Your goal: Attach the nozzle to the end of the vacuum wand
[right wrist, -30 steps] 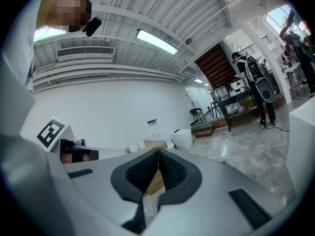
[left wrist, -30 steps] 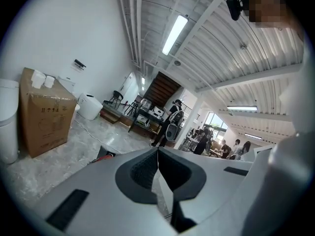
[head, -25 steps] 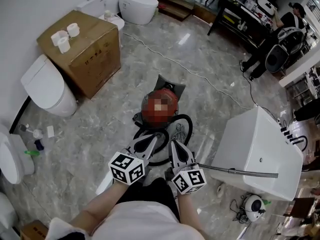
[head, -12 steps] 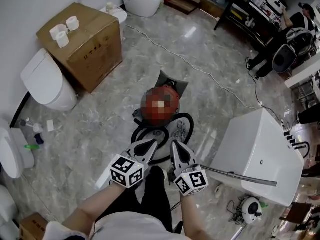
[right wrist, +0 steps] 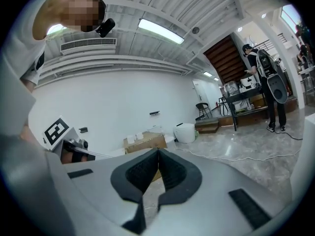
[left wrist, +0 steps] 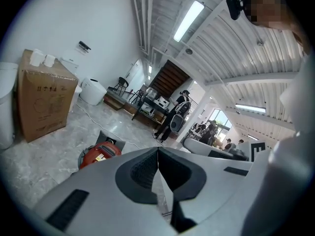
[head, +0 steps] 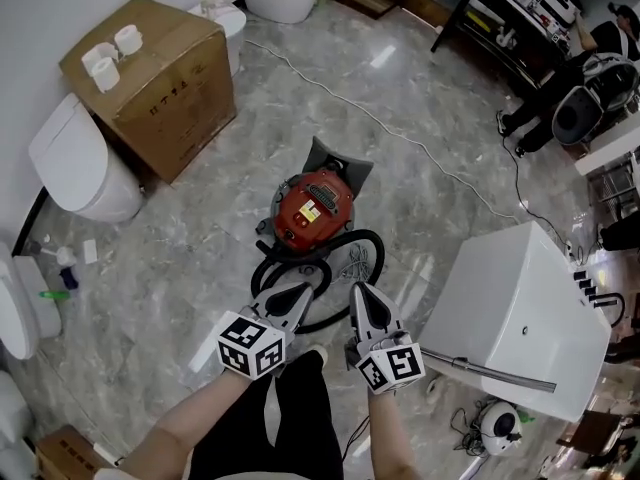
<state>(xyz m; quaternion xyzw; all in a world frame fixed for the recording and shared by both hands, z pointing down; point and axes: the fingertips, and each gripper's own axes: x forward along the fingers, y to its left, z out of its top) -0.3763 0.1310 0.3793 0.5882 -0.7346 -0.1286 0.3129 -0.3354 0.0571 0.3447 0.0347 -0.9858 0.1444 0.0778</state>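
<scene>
A red canister vacuum [head: 315, 206] sits on the marble floor with its black hose [head: 362, 251] looped in front. A dark floor nozzle [head: 335, 158] lies just behind it. The silver wand [head: 490, 371] lies level at the lower right, against the white tub. My left gripper [head: 306, 282] and right gripper [head: 358, 292] hover side by side just short of the hose loop, both shut with nothing between the pads. The vacuum [left wrist: 98, 154] and nozzle [left wrist: 112, 138] also show at the lower left of the left gripper view. The right gripper view faces the wall.
A cardboard box [head: 150, 78] with paper rolls stands at the back left, beside white toilets [head: 75, 163]. A large white tub [head: 520, 313] stands at the right. A cable [head: 400, 133] crosses the floor behind the vacuum. A person [head: 575, 63] stands far right.
Both grippers have sunk a little and edged toward the vacuum, staying shut and side by side. The view has shifted as the person steps, and a dark trouser leg now shows below.
</scene>
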